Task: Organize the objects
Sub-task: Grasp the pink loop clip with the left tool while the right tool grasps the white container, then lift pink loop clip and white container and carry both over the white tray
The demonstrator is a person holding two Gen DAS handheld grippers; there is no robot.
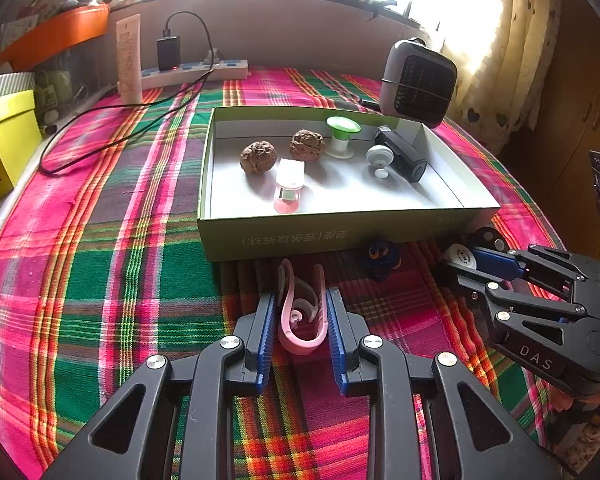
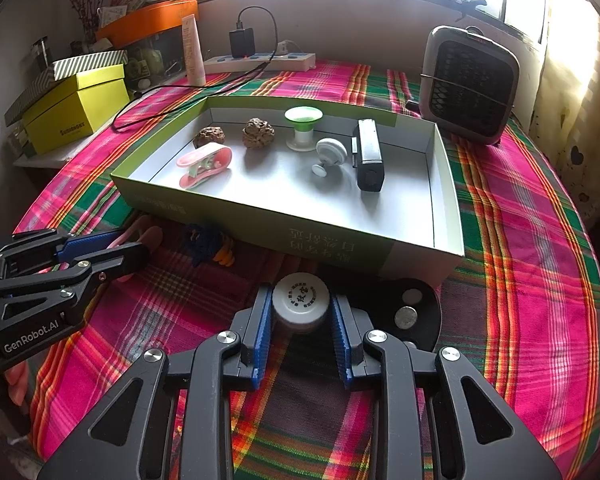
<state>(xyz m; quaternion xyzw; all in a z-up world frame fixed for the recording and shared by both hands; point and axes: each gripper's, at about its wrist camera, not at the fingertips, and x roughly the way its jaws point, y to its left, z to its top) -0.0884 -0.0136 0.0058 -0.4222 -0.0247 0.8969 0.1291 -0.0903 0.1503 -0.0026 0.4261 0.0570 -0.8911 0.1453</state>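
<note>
While each gripper clamped its load, the left gripper [image 1: 301,312] a pink clip [image 1: 302,316] and the right gripper [image 2: 301,312] a white-capped jar [image 2: 300,303], the green box [image 1: 340,236] lay straight ahead.

Woven plaid tablecloth [image 1: 100,280], matt. On it, a cardboard box [image 1: 340,236] with a smooth white lining. Inside the box, two rough, wrinkled walnuts [image 1: 259,157], a glossy plastic spool [image 1: 342,136] and a matt black plastic case [image 1: 402,156].
</note>
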